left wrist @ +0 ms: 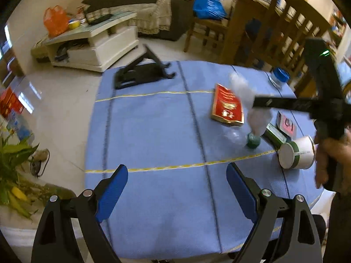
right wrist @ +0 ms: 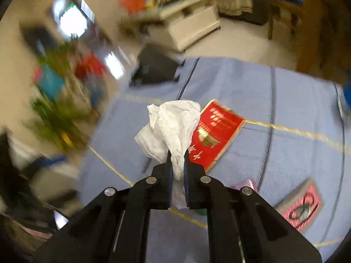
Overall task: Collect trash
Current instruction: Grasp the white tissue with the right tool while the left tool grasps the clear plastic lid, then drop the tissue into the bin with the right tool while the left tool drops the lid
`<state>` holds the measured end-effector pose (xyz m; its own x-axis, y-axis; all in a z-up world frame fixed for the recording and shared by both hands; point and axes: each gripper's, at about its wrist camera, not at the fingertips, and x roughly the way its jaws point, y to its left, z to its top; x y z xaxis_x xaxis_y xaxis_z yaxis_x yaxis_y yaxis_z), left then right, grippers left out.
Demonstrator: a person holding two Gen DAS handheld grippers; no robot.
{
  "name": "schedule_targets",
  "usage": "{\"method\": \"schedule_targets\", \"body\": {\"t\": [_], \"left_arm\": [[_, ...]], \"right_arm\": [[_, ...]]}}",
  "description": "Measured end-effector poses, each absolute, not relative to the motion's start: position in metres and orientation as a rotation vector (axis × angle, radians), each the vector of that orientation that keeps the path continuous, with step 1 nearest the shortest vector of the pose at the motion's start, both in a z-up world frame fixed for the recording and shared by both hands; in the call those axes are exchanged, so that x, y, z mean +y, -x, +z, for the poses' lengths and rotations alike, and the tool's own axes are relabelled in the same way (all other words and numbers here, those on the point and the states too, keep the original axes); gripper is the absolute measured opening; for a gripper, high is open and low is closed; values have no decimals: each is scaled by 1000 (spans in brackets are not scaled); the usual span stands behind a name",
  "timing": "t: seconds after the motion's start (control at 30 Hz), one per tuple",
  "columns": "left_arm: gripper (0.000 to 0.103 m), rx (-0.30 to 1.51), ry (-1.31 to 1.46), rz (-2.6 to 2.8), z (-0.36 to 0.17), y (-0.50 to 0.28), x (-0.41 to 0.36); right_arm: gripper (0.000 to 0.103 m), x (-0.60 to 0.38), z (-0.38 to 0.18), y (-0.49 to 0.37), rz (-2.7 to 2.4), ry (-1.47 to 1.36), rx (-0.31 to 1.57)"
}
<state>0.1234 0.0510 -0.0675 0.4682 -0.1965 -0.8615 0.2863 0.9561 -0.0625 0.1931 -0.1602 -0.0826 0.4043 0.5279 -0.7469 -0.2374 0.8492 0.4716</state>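
Right gripper (right wrist: 177, 160): clamped on a crumpled white tissue (right wrist: 169, 127), held above the worktop (right wrist: 285, 100).
Left gripper (left wrist: 177, 175): jaws wide apart, nothing between them, over bare blue cloth.
Nearby: red booklet (left wrist: 227, 104) just past the tissue; paper cup (left wrist: 297, 152) on its side; black stand (left wrist: 142, 74) at the far edge.
Blurred: a clear bottle (left wrist: 252, 129), probably, beside the booklet.

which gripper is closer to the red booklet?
Right. The right gripper hangs just over the red booklet, shut on a crumpled tissue. The left gripper is open, farther back over bare tablecloth.
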Motion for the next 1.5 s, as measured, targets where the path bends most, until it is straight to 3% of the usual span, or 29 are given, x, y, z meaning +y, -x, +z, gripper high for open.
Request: {"method": "schedule_targets", "body": {"t": [0.3,0.4,0.43,1.0,1.5], "left_arm": [[84,1046,-304,-314,-102,-154,-31],[51,1114,-318,-304,-124,-170,-42],[33,1145,-303,-301,-131,-174,-42],[32,1132,-45,-349,-80,-156,-14],[33,1023,-163,-670,-21,-69,-157]], "right_arm": [[9,-263,-58,-103,523,-624,802],[9,-296,-51,-67,519,-676,742],[9,-305,-50,-60,515,-687,731],[9,-438,-58,45,239,-799,581],[9,-548,-72,91,-89,-796,508]]}}
